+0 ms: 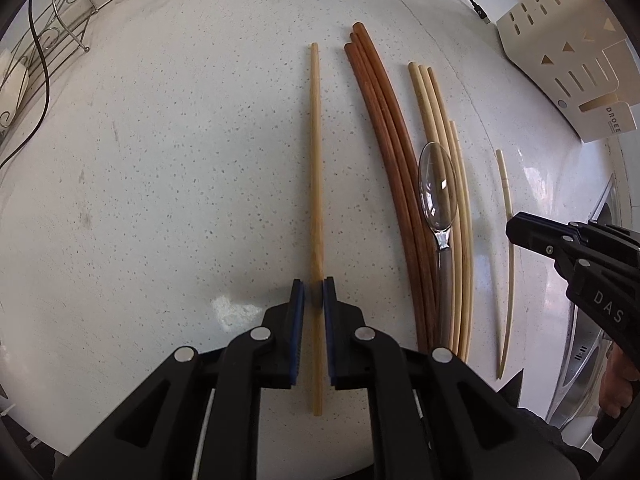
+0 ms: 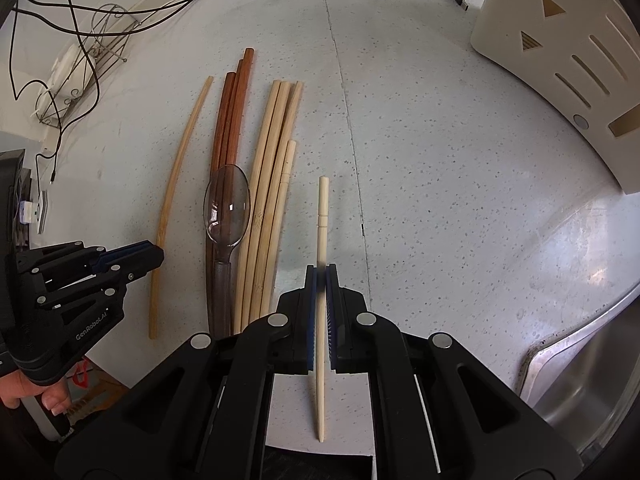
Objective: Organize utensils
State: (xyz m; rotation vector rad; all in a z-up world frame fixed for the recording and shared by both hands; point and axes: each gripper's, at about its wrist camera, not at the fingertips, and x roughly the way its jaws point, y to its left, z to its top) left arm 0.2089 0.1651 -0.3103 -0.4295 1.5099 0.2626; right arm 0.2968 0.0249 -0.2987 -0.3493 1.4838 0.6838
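On the speckled white tabletop (image 1: 160, 160) we hold both tongs pointing steeply down. Our left tongs (image 1: 313, 292) straddle a tan bamboo chopstick (image 1: 316, 160) lying flat, the blue ribbed pads just beside it with a sliver of gap, so they are barely parted and not pinching. Our right tongs (image 2: 321, 276) are clamped on a pale, slender, tapered chopstick (image 2: 322, 208) with turned rings near its thick end. Between the two lie three round reddish-brown chopsticks (image 1: 384, 120), a clear plastic spoon (image 1: 438, 192) resting on them, and a bundle of light bamboo chopsticks (image 1: 434, 96). A cream slotted holder (image 1: 576, 60) reads "DROEE". The right tool is marked "DAS", the left "GenRobot.AI".
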